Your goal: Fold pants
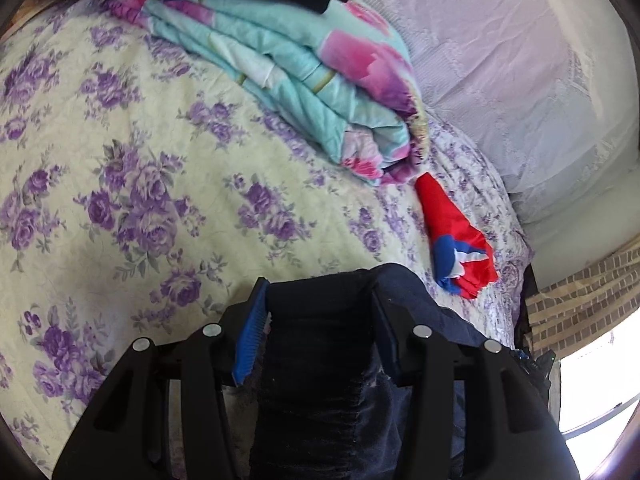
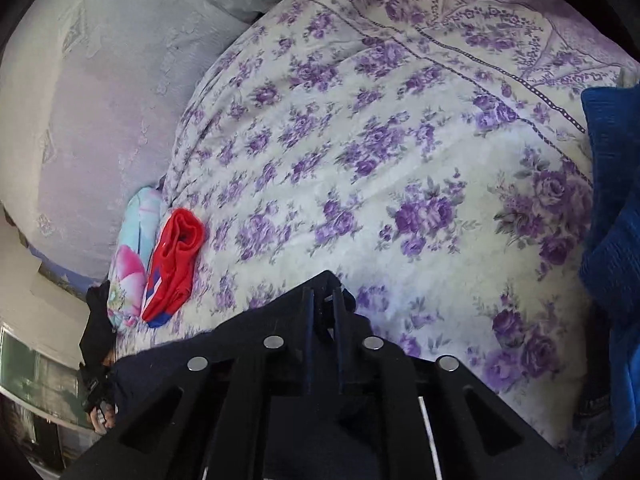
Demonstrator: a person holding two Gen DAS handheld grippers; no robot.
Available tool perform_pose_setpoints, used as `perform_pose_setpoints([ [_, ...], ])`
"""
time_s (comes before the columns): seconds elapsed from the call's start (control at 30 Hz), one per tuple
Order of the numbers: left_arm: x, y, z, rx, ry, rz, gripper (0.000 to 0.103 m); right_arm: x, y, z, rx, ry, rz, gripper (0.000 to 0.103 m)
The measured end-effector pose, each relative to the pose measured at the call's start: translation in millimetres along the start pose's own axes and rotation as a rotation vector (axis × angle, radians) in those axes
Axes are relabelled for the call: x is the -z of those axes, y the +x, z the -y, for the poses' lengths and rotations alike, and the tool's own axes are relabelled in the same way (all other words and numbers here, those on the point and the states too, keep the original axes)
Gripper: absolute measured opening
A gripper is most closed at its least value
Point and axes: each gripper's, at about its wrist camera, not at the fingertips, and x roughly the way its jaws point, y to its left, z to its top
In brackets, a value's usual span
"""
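Pants (image 1: 320, 344), dark navy, bunched between grippers.

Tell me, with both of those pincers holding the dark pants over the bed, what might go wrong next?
The right gripper pinches only a thin edge of the dark pants, so the cloth could slip out when lifted. The left gripper holds a thick bunch, which may fold in creased. The red and blue garment lies close by on the floral bedspread and could get caught under the fold.
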Motion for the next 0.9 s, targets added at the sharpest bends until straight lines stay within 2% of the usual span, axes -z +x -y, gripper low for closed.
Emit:
perform_pose_setpoints([
  [0.03,0,3,-2,-0.002,-0.008,-0.003,0.048,-2,3,2,0.005,0.008,-0.004,0.012],
  [0.1,0,8,-5,-0.007,-0.019,-0.013,0.048,-8,8,4,0.001,0.023,-0.022,0.027],
  [0.13,-1,11,-8,-0.009,-0.024,-0.02,0.048,-10,8,4,0.001,0.019,-0.016,0.044],
  [0.17,-1,12,-9,-0.009,-0.027,-0.024,0.048,-12,8,3,0.001,0.012,-0.013,0.056],
  [0.23,-1,16,-11,-0.012,-0.03,-0.032,0.048,-14,16,2,-0.002,0.01,-0.038,0.058],
  [0.27,-1,19,-12,-0.015,-0.034,-0.037,0.048,-14,21,2,0.012,0.012,-0.043,0.057],
  [0.33,-2,23,-14,-0.02,-0.041,-0.044,0.048,-11,34,4,-0.002,0.026,-0.076,0.022],
  [0.37,-2,24,-14,-0.025,-0.045,-0.046,0.048,-9,39,4,0.007,0.031,-0.081,0.019],
  [0.47,-2,18,-8,-0.038,-0.038,-0.027,0.048,-4,34,-13,0.044,-0.059,-0.038,0.012],
  [0.6,-2,-4,9,-0.016,0.0,0.032,0.047,-9,-8,-28,-0.008,-0.074,0.063,0.01],
  [0.9,13,-65,37,0.064,0.033,0.114,0.047,17,-86,-47,-0.077,-0.122,0.152,0.009],
])
